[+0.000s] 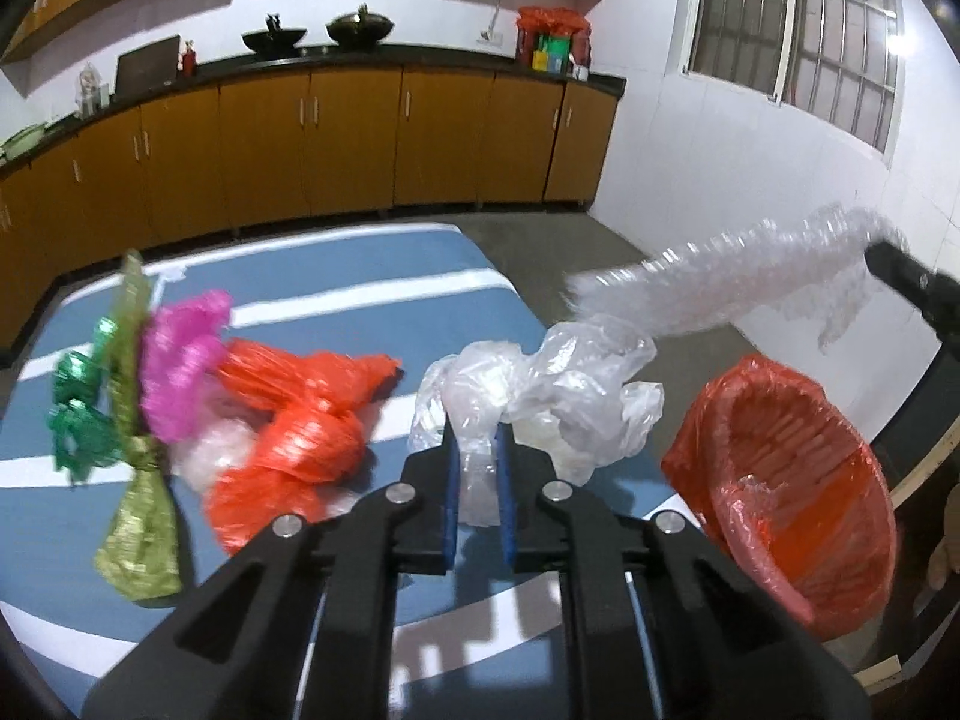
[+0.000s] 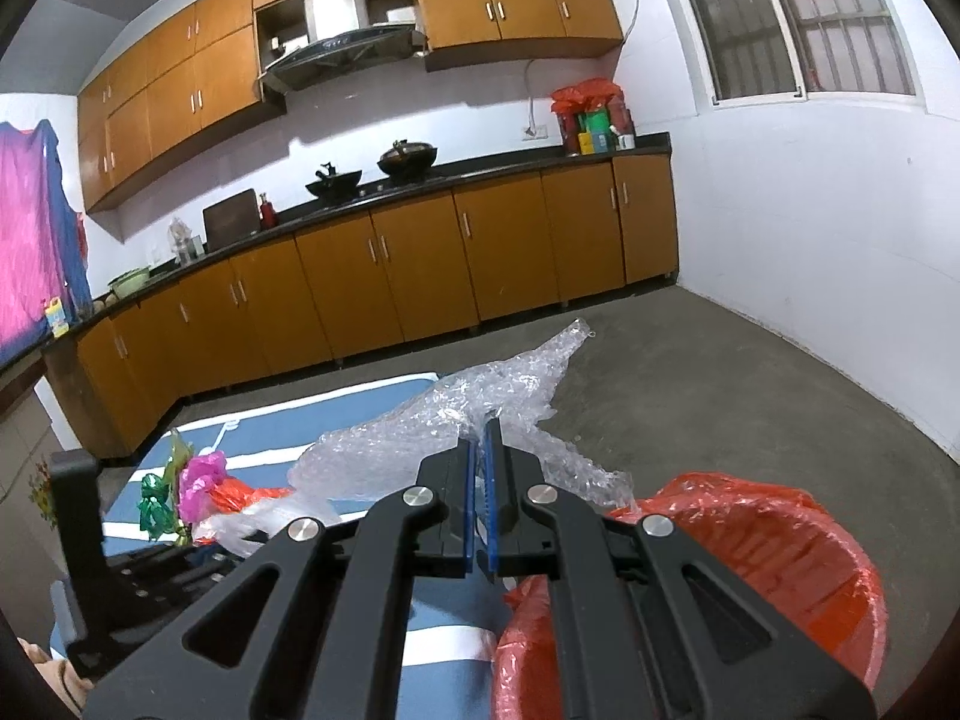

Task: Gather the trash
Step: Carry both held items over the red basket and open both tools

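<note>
My left gripper (image 1: 478, 429) is shut on a crumpled clear plastic bag (image 1: 558, 387) and holds it over the blue-and-white striped table (image 1: 336, 276). My right gripper (image 2: 482, 441) is shut on a strip of bubble wrap (image 2: 420, 426), held in the air above the table edge; it shows at upper right in the left wrist view (image 1: 738, 282). A bin lined with a red bag (image 1: 798, 492) stands at the table's right edge, below my right gripper (image 2: 750, 546). On the table lie an orange bag (image 1: 294, 438), pink wrap (image 1: 180, 360), green ribbon (image 1: 78, 414) and gold-green wrap (image 1: 141, 528).
Brown kitchen cabinets (image 1: 360, 138) with a dark counter run along the far wall, with woks and a red bag on top. A grey concrete floor (image 2: 720, 372) lies to the right, bounded by a white tiled wall with a window.
</note>
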The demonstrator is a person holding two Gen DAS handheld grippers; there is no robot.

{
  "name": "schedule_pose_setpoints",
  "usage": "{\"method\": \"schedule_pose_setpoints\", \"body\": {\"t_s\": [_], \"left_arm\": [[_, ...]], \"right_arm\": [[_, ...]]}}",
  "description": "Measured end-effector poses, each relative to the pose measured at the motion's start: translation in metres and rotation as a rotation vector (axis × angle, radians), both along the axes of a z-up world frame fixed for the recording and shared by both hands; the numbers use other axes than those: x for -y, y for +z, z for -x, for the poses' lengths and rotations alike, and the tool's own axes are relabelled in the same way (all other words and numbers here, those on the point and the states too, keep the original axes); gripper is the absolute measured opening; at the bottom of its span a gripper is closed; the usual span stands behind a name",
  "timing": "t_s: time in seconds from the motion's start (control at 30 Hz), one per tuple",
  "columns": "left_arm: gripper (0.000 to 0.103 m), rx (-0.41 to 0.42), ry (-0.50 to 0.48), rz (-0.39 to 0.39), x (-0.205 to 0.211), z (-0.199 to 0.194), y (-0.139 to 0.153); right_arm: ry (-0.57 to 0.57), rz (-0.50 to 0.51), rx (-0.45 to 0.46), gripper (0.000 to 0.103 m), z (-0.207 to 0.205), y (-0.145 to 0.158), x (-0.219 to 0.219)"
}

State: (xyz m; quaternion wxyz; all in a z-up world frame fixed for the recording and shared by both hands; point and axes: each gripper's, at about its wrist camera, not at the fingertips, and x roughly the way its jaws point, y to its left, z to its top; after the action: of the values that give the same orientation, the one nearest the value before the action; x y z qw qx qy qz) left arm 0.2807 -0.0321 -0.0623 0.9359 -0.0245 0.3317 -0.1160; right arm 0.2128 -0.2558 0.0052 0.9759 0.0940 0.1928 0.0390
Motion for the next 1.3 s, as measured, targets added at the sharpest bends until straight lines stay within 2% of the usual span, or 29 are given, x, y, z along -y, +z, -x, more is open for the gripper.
{"method": "schedule_pose_setpoints", "body": {"t_s": [0.2, 0.5, 0.9, 1.3], "left_arm": [[0.012, 0.07, 0.023, 0.011, -0.01, 0.011, 0.037], [0.012, 0.119, 0.007, 0.027, -0.003, 0.023, 0.073], [0.012, 0.138, -0.068, 0.026, 0.034, 0.04, 0.089], [0.012, 0.119, -0.178, 0.019, 0.084, 0.051, 0.084]], "right_arm": [[-0.026, -0.008, 0.025, 0.003, 0.017, 0.01, 0.009], [-0.065, 0.01, 0.035, 0.003, 0.039, 0.015, 0.022], [-0.149, 0.017, 0.033, 0.003, 0.07, 0.016, 0.049], [-0.24, 0.017, 0.002, 0.003, 0.095, 0.006, 0.084]]}}
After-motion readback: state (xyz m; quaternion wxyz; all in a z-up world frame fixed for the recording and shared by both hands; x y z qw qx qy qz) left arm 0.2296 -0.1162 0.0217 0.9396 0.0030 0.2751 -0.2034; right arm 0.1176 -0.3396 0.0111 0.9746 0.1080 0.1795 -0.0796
